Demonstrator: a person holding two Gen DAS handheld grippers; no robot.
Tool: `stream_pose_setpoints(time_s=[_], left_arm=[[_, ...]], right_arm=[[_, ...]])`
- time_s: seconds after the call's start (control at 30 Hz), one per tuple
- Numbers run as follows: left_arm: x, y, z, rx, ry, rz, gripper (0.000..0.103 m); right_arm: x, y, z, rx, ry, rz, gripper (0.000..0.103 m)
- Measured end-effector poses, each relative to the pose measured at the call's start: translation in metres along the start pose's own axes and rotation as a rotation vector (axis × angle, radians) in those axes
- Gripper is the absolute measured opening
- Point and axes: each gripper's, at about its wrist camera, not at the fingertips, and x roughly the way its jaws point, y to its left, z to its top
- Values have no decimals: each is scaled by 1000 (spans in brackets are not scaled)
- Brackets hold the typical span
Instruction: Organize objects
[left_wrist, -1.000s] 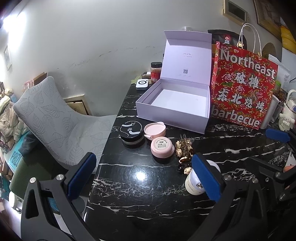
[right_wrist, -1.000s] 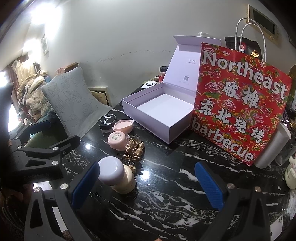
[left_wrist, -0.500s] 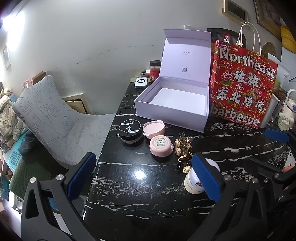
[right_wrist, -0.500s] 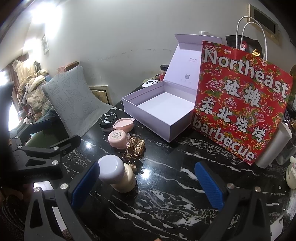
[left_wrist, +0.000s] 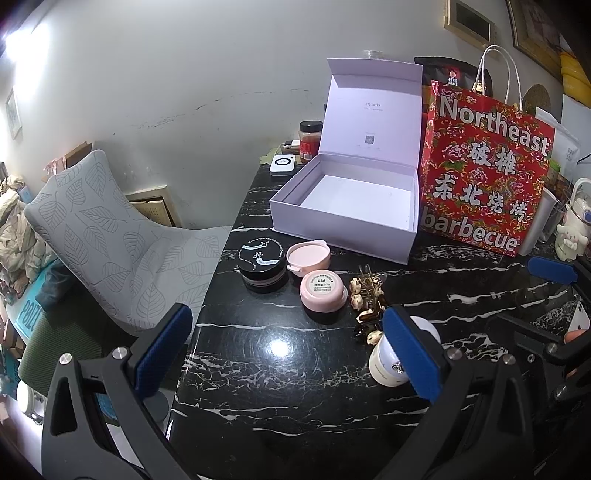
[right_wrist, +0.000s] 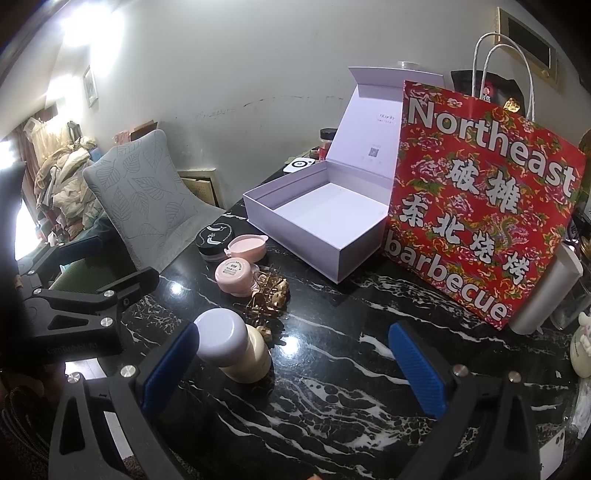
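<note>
An open lilac box (left_wrist: 351, 218) (right_wrist: 325, 236) stands empty on the black marble table (left_wrist: 266, 354), lid upright. In front of it sit a black round compact (left_wrist: 261, 263) (right_wrist: 215, 240), a pink dish (left_wrist: 308, 255) (right_wrist: 246, 248), a pink jar (left_wrist: 323, 288) (right_wrist: 233, 276), a pile of gold hair clips (left_wrist: 365, 295) (right_wrist: 269, 291) and a cream bottle with a lilac cap (left_wrist: 388, 360) (right_wrist: 231, 341). My left gripper (left_wrist: 288, 350) is open above the table's near edge. My right gripper (right_wrist: 295, 369) is open too, its left finger beside the cream bottle.
A red "Northeast barbecue" paper bag (left_wrist: 484, 173) (right_wrist: 480, 199) stands right of the box. Behind the box are a red-lidded jar (left_wrist: 309, 142) and a small white device (left_wrist: 282, 164). A grey leaf-patterned chair (left_wrist: 110, 236) is left of the table.
Both views have edged slightly closer to the table and box; nothing on the table has moved and both grippers stay open.
</note>
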Motion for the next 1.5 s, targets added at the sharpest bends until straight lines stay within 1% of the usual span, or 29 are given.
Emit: stream_pose_setpoints(time_s=[0.73, 1.17, 1.3, 1.5], left_arm=[[1, 12, -1, -13, 2, 0, 103], [11, 19, -17, -34, 49, -5, 103], [16, 23, -26, -41, 70, -16, 103], [25, 29, -36, -59, 100, -43, 103]], right_arm=[[2, 4, 0, -12, 10, 6, 103], [18, 15, -14, -16, 47, 40, 103], [25, 20, -22, -18, 65, 60, 103], [36, 28, -33, -23, 69, 81, 103]])
